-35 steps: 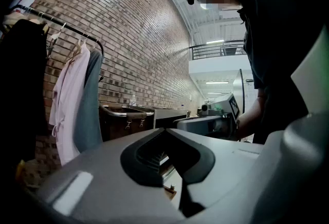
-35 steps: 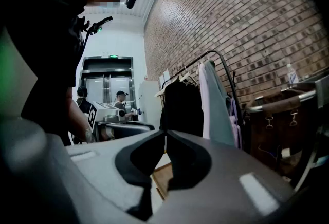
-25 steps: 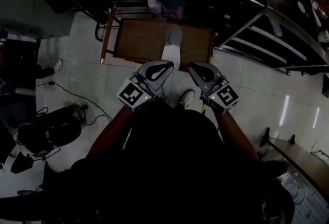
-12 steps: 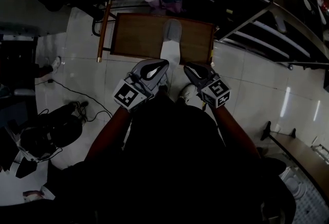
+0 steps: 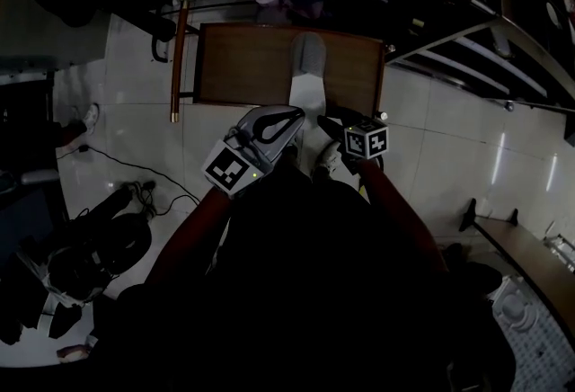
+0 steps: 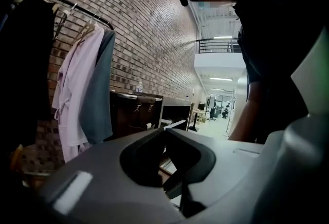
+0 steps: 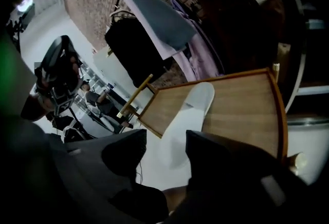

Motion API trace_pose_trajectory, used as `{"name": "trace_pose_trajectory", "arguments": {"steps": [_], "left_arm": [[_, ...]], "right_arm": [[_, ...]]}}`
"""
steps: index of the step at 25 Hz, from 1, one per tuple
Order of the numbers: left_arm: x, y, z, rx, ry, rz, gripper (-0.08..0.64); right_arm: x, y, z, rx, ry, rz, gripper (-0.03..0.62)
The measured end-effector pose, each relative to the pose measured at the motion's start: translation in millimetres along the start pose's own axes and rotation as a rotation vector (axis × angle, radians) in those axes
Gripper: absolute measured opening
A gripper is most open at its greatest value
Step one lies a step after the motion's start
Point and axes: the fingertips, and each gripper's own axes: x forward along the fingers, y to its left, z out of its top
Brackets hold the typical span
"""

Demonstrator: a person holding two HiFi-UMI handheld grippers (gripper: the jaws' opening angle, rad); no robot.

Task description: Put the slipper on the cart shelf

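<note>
Tile floor (image 5: 126,102) takes up most of my head view, pale and dimly lit. Above it sits the cart shelf (image 5: 243,66), a low brown wooden board with a raised rim, just ahead of me.

The slipper (image 5: 305,93) lies lengthwise on that board with its toe pointing away. Its toe half rests on the wood and its heel hangs out past the near edge. I judge the placing mostly done, though the heel probably wants a nudge further in.

My right gripper (image 5: 325,125) is down low at that heel. Its jaws have just been opening, and the right gripper view shows them parted. The slipper's heel end shows in the gap, with neither pad pressing on it. I read that as a release, leaving the slipper on the shelf.

My left gripper (image 5: 289,119) sits just beside it, jaw tips together on nothing. It seems parked there out of the way.
</note>
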Motion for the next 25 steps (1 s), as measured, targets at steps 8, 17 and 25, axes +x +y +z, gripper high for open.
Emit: {"name": "trace_pose_trajectory", "arguments": {"steps": [8, 17, 25], "left_arm": [[0.6, 21.6, -11.4, -0.036, 0.013, -0.043, 0.012], [-6.9, 41.0, -22.0, -0.092, 0.022, -0.033, 0.012], [-13.8, 51.5, -27.1, -0.096, 0.028, -0.018, 0.012]], "right_arm": [[44.9, -48.8, -30.3, 0.214, 0.096, -0.080, 0.262], [72.3, -52.1, -40.2, 0.381, 0.122, -0.012, 0.262], [81.3, -50.6, -42.4, 0.350, 0.155, -0.022, 0.123]]}}
